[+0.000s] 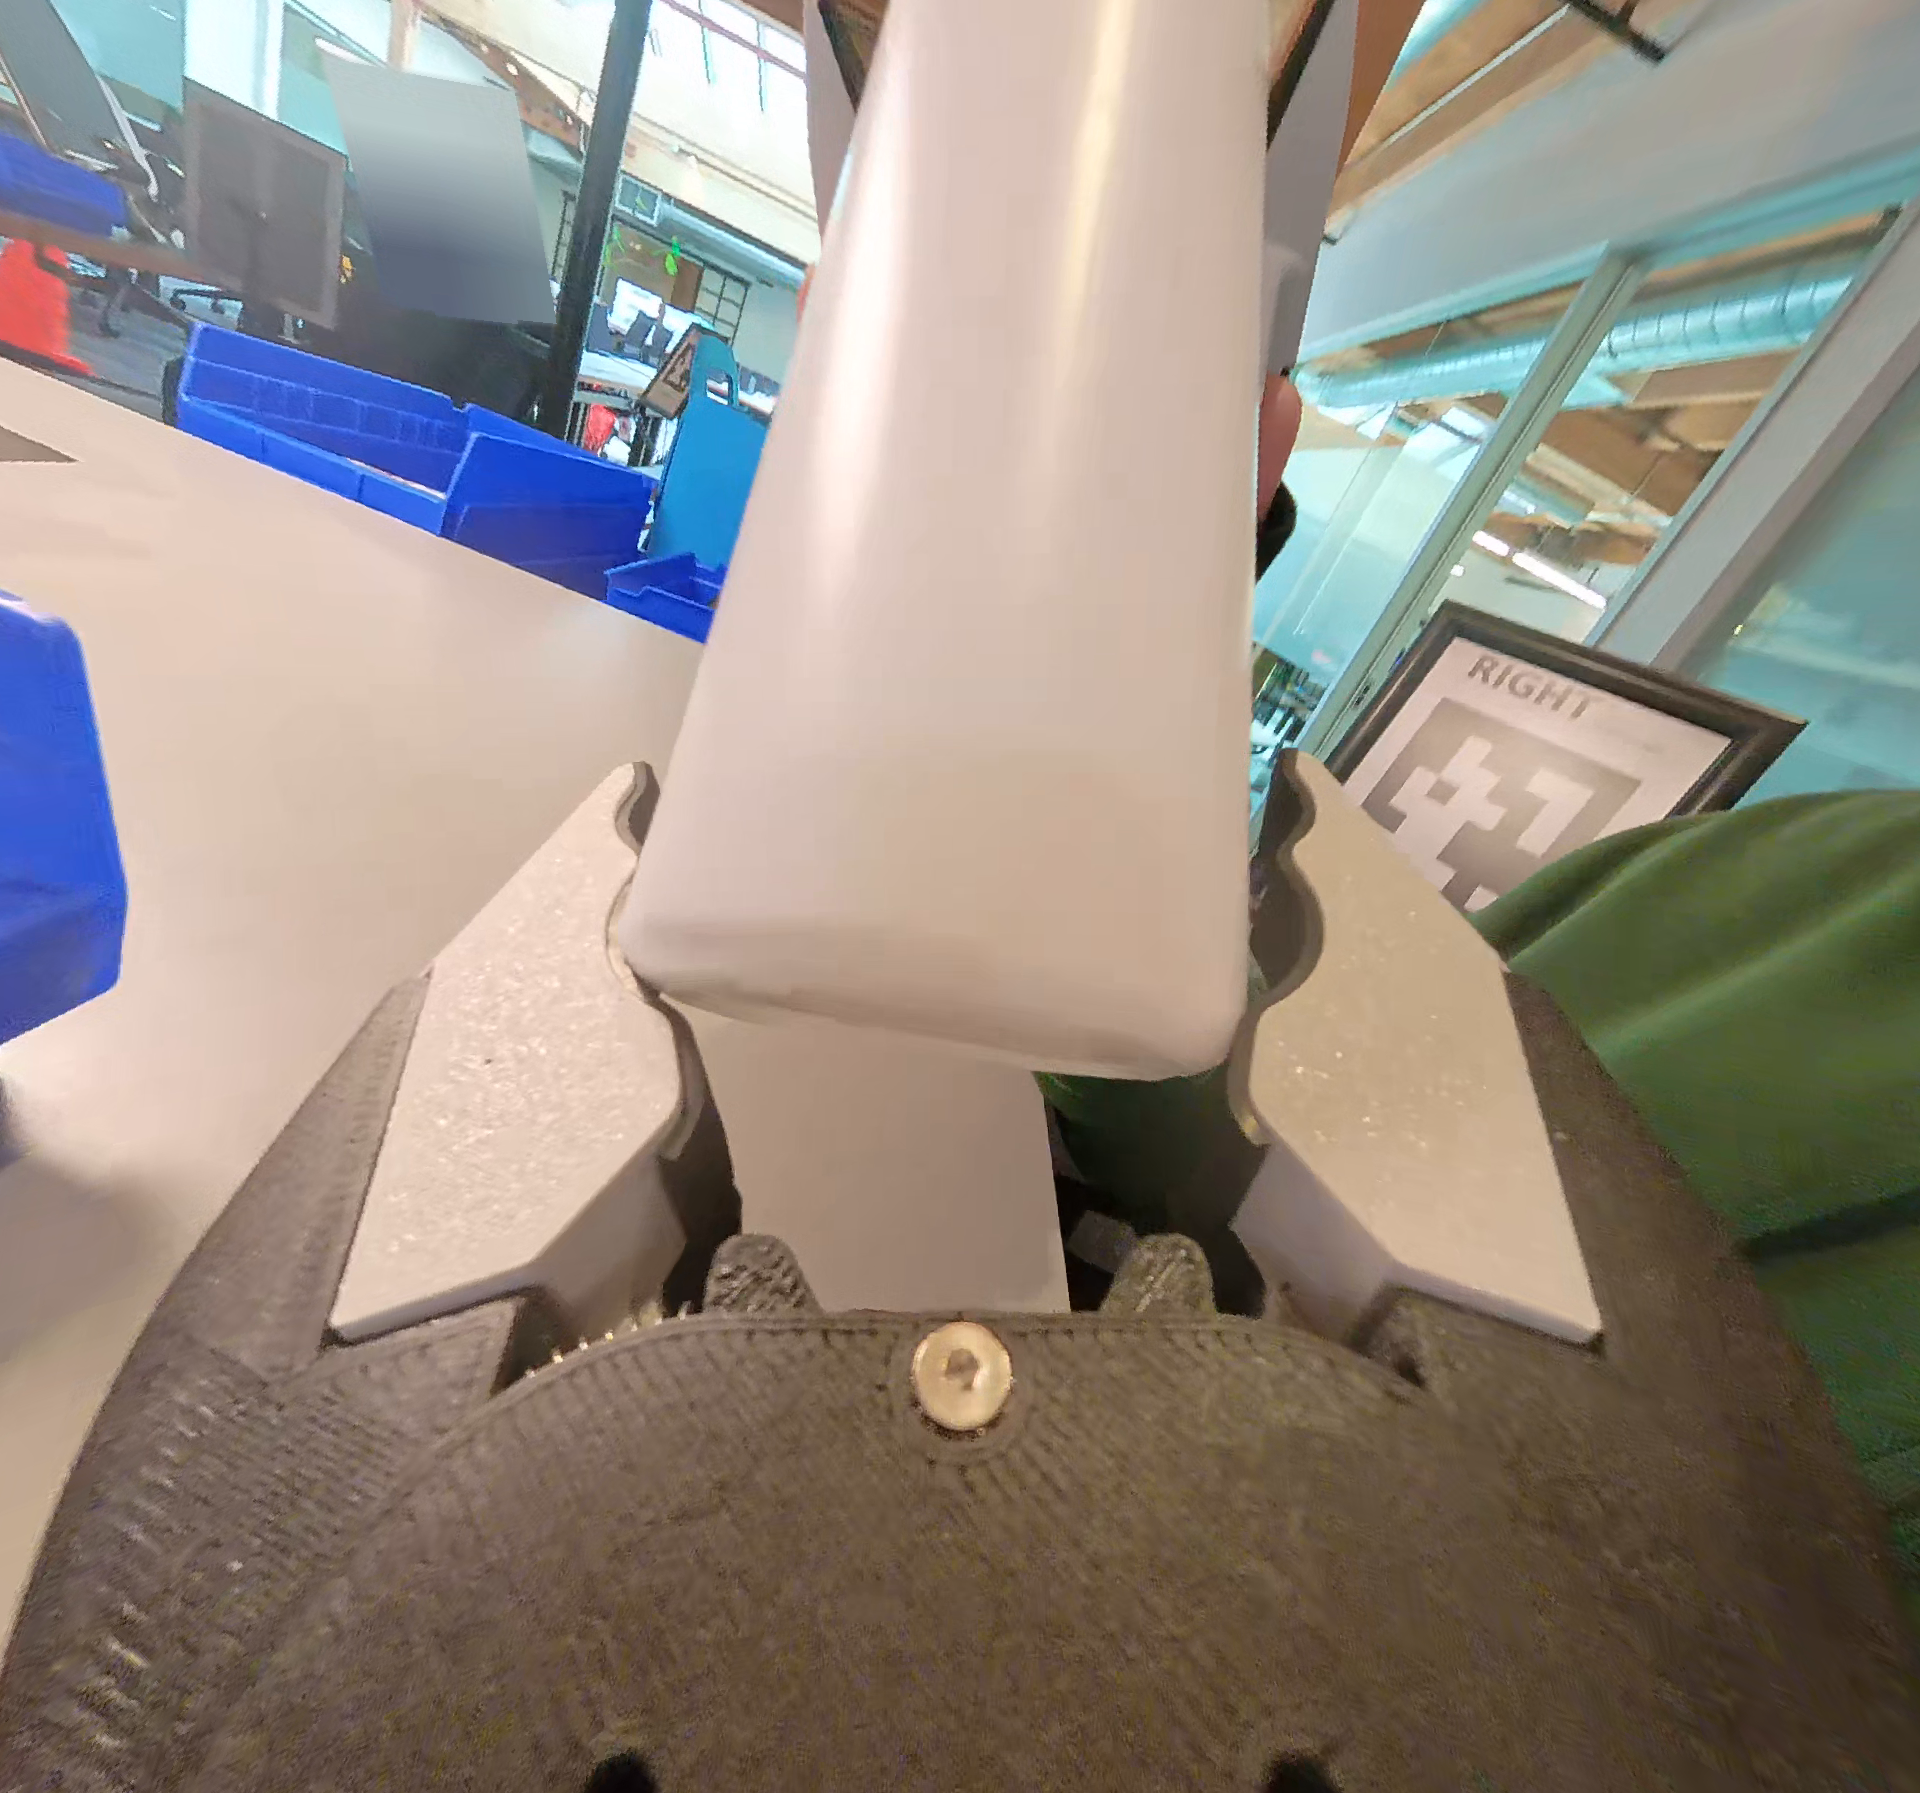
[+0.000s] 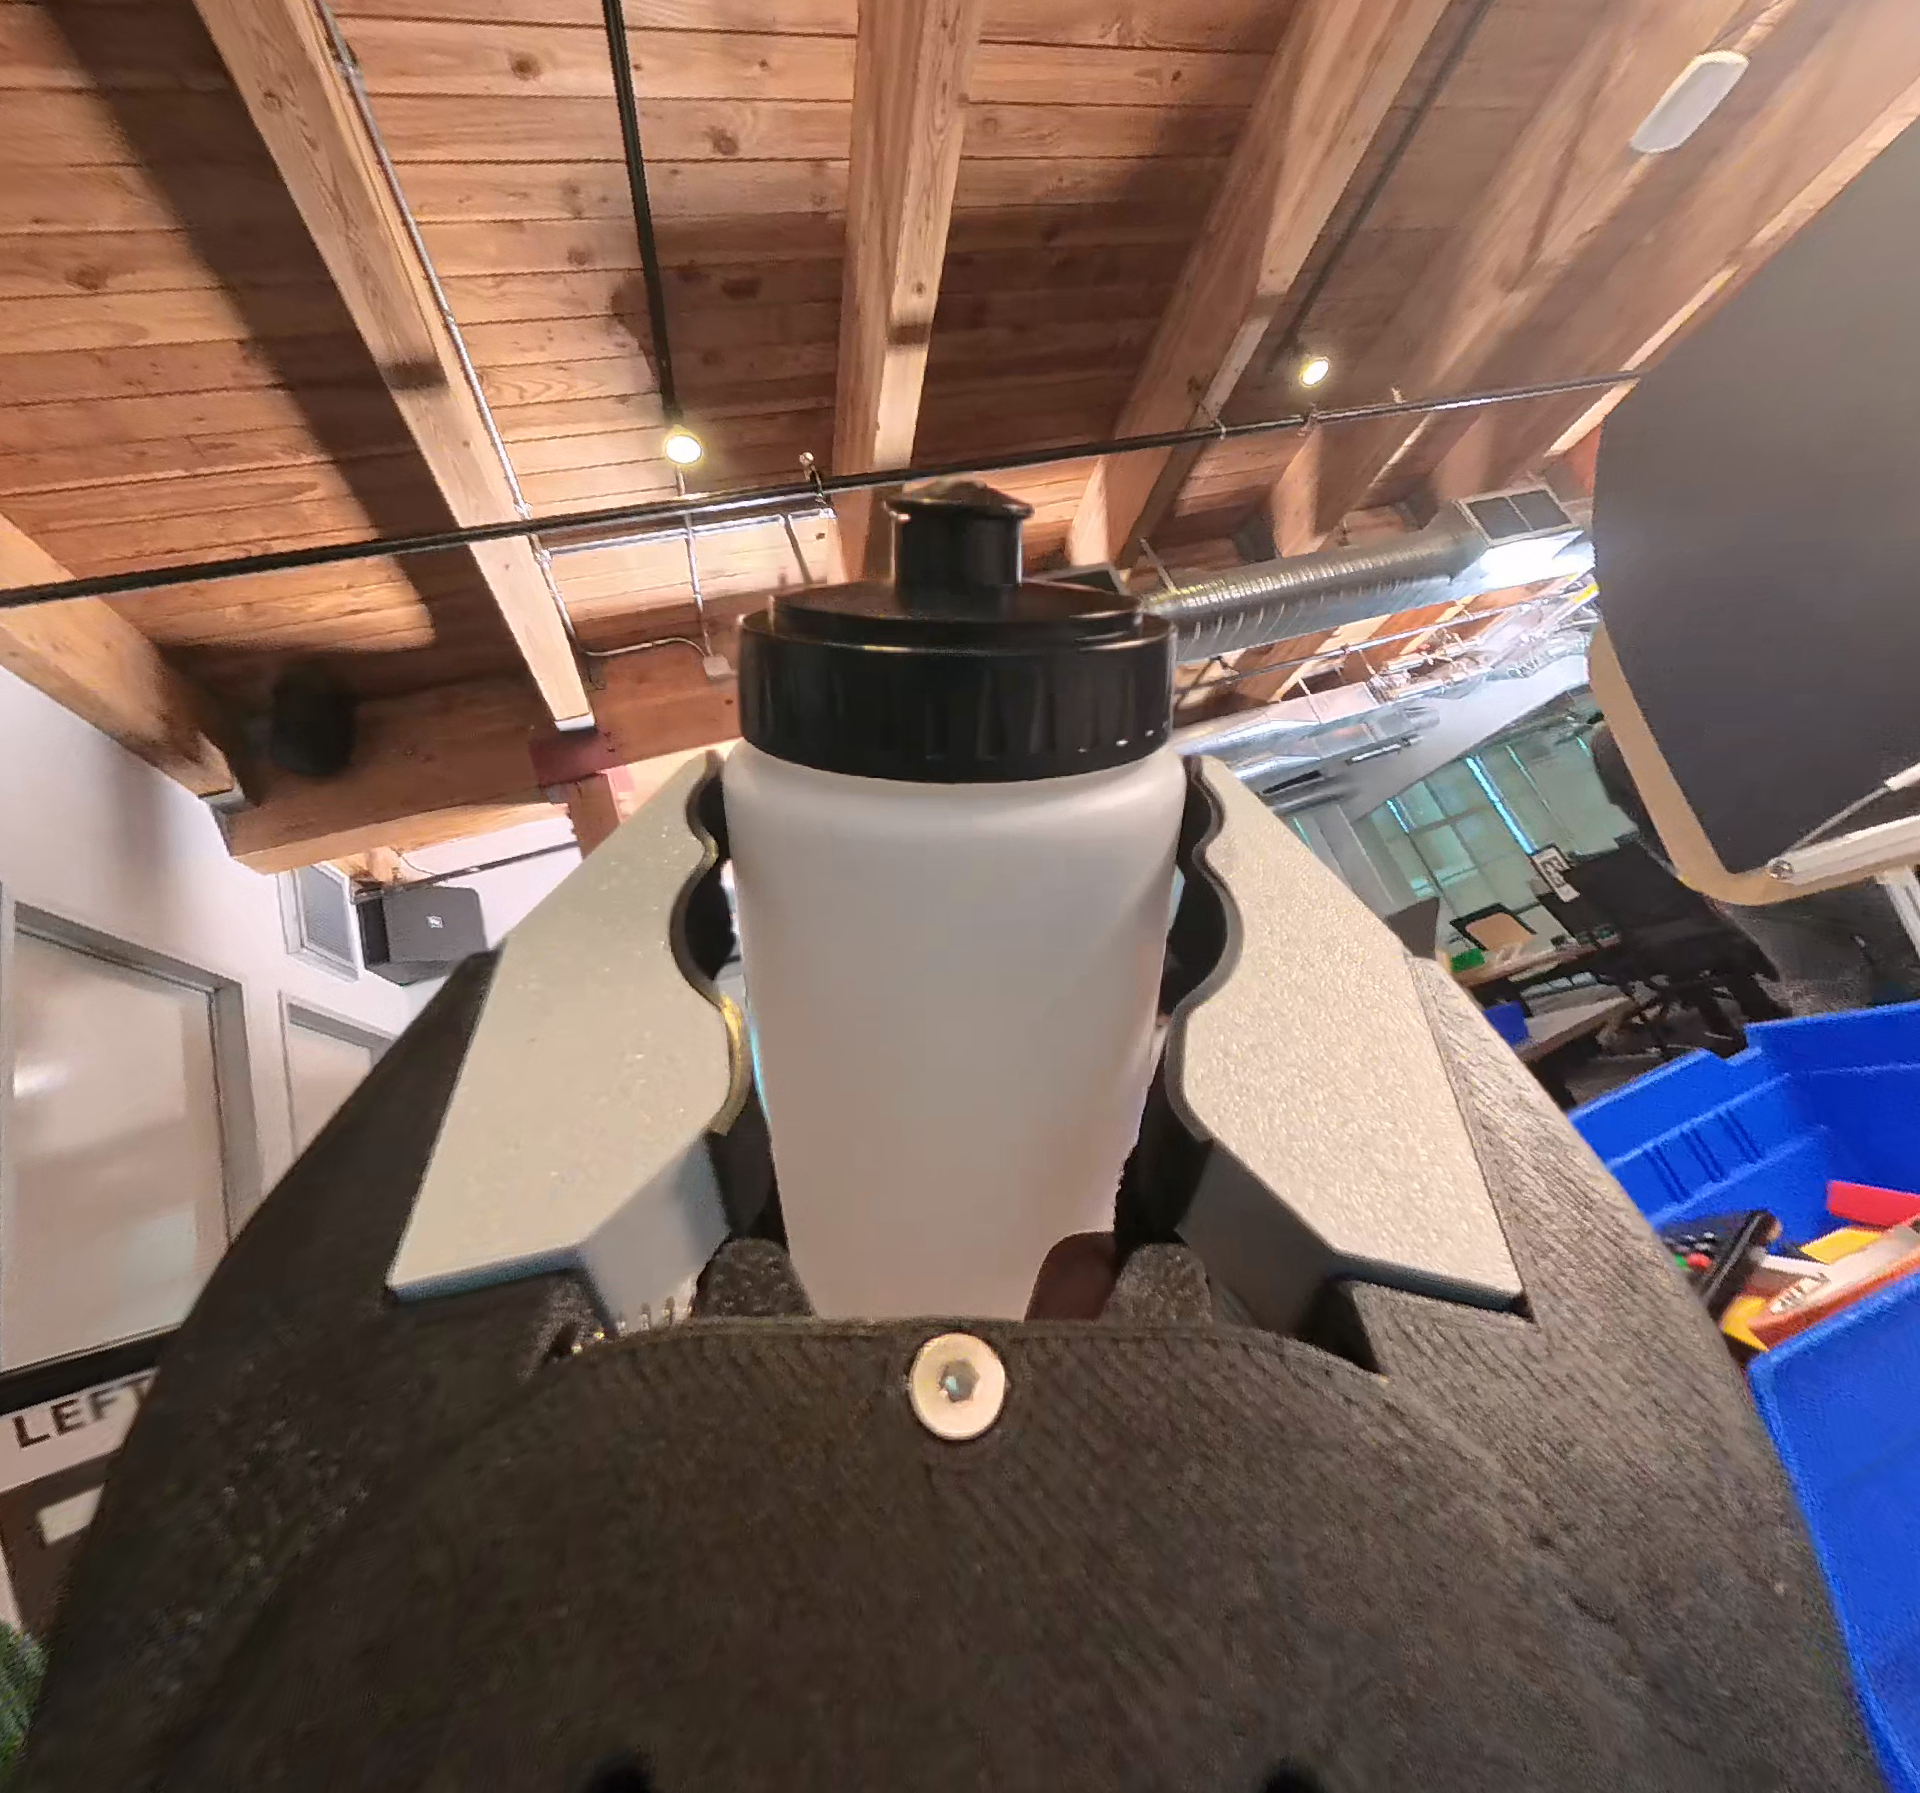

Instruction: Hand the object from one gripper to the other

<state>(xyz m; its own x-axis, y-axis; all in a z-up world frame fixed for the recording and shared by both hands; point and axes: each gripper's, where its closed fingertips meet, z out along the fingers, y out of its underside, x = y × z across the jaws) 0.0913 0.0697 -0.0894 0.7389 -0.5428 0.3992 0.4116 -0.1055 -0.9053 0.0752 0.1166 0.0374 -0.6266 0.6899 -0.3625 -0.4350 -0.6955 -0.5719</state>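
Wood-beam ceiling (image 2: 935,133) overhead in the right wrist view; white table (image 1: 312,704) with blue bins (image 1: 416,434) along its far edge in the left one. Glass partitions (image 1: 1558,455) on the right side of that view.

White bottle (image 1: 997,517) is off the table, up in the air, and both grippers are on it. Left gripper (image 1: 940,922) – jaws clamped on the base end, grey fingers (image 1: 540,1047) pressed into both sides just above the flat bottom. Bottle leans away from the camera, tilted slightly right. At its far end two grey finger tips flank the body: that's the right gripper (image 1: 1081,122) seen from behind the bottle.

Right wrist view: right gripper (image 2: 951,902) has its jaws closed on the upper body, contoured pads touching both sides just under the black screw cap (image 2: 956,694). Spout on the cap points toward the ceiling. Bottle runs down between the fingers and out of sight behind the gripper body.

Framed marker card (image 1: 1538,777) stands on the table's right side – green sleeve (image 1: 1714,1037) partly in front of it. More blue bins (image 2: 1787,1161) with mixed small items at right in the right wrist view.
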